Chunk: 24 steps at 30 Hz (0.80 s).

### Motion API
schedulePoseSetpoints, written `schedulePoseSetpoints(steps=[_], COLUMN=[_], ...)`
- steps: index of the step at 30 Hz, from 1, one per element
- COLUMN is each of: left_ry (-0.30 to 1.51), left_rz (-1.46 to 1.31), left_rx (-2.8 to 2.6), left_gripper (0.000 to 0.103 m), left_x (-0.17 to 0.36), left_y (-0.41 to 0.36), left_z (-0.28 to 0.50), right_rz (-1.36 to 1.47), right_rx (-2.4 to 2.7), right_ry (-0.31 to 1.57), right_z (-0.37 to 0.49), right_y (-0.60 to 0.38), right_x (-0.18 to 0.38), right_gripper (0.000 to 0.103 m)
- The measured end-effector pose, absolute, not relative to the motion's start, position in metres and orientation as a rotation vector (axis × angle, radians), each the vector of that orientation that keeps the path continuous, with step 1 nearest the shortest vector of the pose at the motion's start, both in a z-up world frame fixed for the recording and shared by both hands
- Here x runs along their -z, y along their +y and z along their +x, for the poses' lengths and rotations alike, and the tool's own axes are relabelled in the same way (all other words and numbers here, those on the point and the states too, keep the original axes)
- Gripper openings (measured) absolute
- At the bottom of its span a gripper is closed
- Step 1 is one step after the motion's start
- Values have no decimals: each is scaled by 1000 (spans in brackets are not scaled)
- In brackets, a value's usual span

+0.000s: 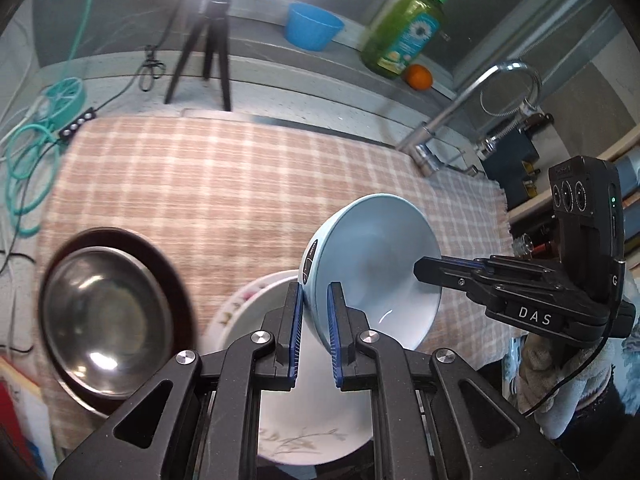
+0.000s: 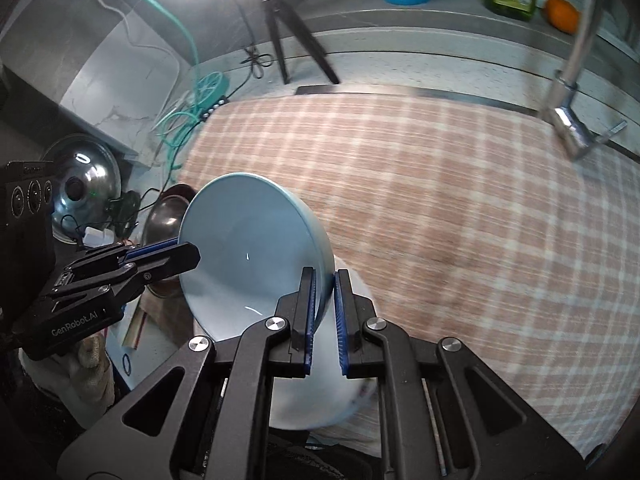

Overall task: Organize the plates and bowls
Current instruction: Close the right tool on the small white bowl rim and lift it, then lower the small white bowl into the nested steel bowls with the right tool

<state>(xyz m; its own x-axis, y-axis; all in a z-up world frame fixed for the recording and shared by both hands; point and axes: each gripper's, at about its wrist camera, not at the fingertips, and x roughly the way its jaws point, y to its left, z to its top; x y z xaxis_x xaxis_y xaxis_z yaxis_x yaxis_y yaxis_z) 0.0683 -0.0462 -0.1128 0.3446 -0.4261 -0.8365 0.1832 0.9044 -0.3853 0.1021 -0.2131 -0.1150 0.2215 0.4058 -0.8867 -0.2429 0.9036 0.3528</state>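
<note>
A light blue bowl (image 1: pixel 372 264) hangs tilted in the air, gripped at opposite sides of its rim. My left gripper (image 1: pixel 315 292) is shut on the near rim. My right gripper (image 1: pixel 419 270) comes in from the right, shut on the far rim. In the right wrist view the blue bowl (image 2: pixel 248 240) is pinched between the right gripper (image 2: pixel 326 276) pads, and the left gripper (image 2: pixel 194 254) clamps its left edge. Under the bowl lies a white flowered plate (image 1: pixel 240 312), also visible as the white plate (image 2: pixel 320 396). A steel bowl (image 1: pixel 104 312) sits in a dark plate (image 1: pixel 170 268) at the left.
A checked cloth (image 1: pixel 224 176) covers the counter. Behind it stand a tripod (image 1: pixel 208 40), a blue plastic bowl (image 1: pixel 312 26), a green soap bottle (image 1: pixel 404 32) and an orange (image 1: pixel 418 77). A faucet (image 1: pixel 452 120) rises at right; teal cable (image 1: pixel 28 160) lies at left.
</note>
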Motion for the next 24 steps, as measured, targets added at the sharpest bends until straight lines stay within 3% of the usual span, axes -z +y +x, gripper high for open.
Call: schedulePoseSetpoints(steps=[24], left_ry=[1181], left_rz=[-289], left_rx=[252], left_gripper=[10], left_x=[119], left_y=[104], left_z=[65], right_rz=[106], right_rx=[-569], right_ry=[1355], right_z=[116], right_y=[-55], right_x=[135], right_gripper=[10])
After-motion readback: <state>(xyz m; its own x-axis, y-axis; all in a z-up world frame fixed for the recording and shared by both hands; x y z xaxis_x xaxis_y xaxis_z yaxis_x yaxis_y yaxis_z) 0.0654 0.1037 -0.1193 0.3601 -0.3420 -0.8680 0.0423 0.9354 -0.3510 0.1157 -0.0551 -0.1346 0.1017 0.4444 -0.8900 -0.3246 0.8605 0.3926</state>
